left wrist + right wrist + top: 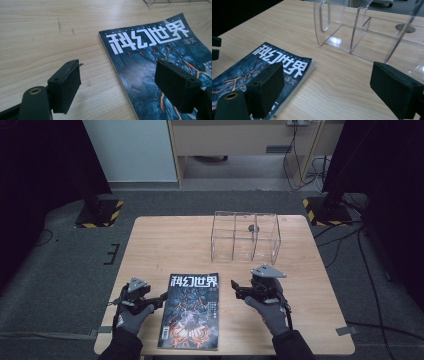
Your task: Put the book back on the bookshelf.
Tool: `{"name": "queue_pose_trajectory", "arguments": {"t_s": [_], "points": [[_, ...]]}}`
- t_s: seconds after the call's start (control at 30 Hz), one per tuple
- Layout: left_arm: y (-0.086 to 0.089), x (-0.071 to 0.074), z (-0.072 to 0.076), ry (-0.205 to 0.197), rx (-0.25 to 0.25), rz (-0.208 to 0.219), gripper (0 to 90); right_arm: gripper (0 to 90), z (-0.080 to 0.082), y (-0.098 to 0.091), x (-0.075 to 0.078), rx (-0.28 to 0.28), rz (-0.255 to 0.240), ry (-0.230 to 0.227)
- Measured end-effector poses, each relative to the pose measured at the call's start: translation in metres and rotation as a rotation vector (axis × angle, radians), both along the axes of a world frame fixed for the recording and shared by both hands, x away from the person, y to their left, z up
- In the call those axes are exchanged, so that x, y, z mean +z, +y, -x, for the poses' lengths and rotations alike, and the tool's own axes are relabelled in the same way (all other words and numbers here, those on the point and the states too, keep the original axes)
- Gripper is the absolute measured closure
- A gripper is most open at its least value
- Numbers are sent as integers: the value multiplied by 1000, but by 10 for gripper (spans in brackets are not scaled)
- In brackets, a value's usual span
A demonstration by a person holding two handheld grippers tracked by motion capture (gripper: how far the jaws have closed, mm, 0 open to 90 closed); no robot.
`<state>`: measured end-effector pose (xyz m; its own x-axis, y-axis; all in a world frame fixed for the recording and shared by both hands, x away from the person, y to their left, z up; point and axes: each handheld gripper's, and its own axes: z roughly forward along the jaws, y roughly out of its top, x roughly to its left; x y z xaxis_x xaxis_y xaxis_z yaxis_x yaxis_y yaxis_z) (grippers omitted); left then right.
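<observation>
A magazine [192,312] with a dark blue and orange cover and white title characters lies flat near the table's front edge; I see its spine side [150,65] and its top corner [284,67] too. My left gripper [161,298] is open just left of the magazine, its jaws straddling the magazine's left edge [117,82]. My right gripper [234,289] is open just right of the magazine's top corner, nothing between its jaws [325,92]. A clear acrylic divided rack [245,237] stands upright at the back of the table, also close ahead [362,30].
The wooden table [165,245] has bare room on its left half. Two stands with black-and-yellow striped bases [99,213] sit on the floor behind the table corners. Cables [370,285] trail over the floor on the right.
</observation>
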<state>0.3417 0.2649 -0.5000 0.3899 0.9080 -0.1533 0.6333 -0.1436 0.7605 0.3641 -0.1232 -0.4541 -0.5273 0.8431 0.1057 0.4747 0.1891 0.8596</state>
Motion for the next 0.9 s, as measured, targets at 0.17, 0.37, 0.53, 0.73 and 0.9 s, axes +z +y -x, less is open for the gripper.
{"name": "queue_pose_trajectory", "arguments": {"t_s": [0.17, 0.37, 0.53, 0.73, 0.9], "points": [[-3, -3, 0, 13, -16, -15, 213, 129, -1, 14, -2, 18, 4, 1], [-6, -7, 0, 20, -23, -22, 216, 147, 0, 31, -7, 44, 12, 12], [-8, -9, -1, 32, -29, -27, 217, 161, 2, 44, -15, 61, 6, 34], [-11, -12, -1, 42, -41, -36, 218, 174, 3, 49, -23, 55, 18, 47], [-13, -14, -2, 48, -45, -42, 218, 190, 6, 53, -30, 61, 14, 69]]}}
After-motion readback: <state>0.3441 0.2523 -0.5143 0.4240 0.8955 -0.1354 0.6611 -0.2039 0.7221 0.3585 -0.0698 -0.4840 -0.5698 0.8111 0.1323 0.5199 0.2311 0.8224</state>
